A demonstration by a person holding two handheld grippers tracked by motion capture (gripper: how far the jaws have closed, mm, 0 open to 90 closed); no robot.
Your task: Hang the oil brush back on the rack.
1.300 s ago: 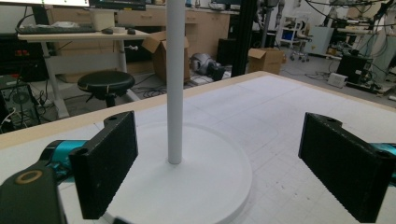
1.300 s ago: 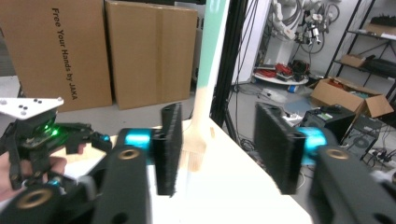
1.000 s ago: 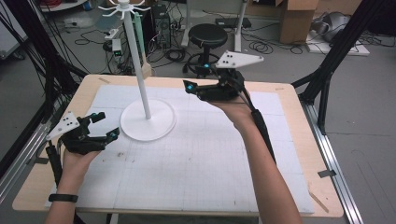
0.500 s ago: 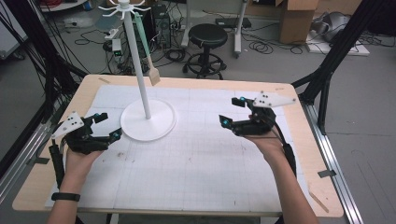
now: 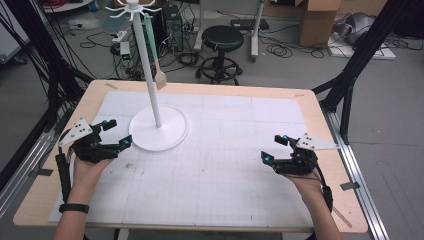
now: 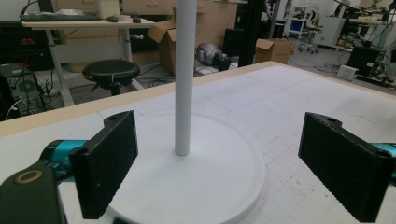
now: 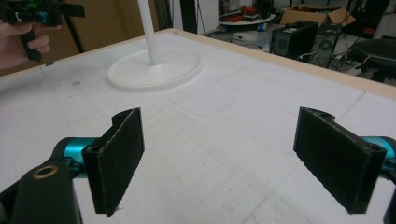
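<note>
Black and spread wide, the jaws of the right gripper have just been opening and grasp nothing, low over the white gridded mat at about four o'clock on the table. The left gripper, at about nine o'clock, also stands released, its jaws either side of the edge of the white stand without touching. A small brush hangs from the stand's top hooks at about eleven o'clock.
</note>
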